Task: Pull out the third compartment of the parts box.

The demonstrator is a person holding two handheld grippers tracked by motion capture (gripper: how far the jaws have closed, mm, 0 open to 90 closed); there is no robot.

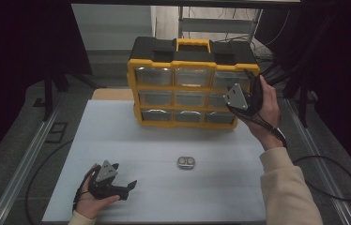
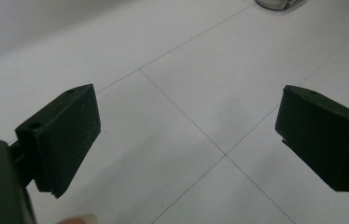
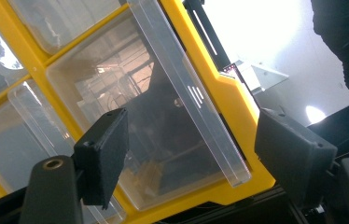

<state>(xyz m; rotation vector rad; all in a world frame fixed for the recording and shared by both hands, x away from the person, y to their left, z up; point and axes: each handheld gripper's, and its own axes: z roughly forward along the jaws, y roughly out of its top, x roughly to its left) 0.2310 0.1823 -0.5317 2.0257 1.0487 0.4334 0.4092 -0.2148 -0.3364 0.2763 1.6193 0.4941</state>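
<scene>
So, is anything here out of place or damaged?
Nothing looks damaged. One thing stands apart: a small metal tin lies alone on the white table, in front of the yellow drawer organizer, whose drawers look shut.

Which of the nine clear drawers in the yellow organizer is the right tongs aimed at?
The top-right drawer. The right tongs stand open around its handle lip without pressing it, beside the yellow frame's right edge; the other eight drawers lie left or below.

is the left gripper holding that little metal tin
No, the left gripper rests open on the white table, and the metal tin lies apart from it, nearer the middle.
</scene>
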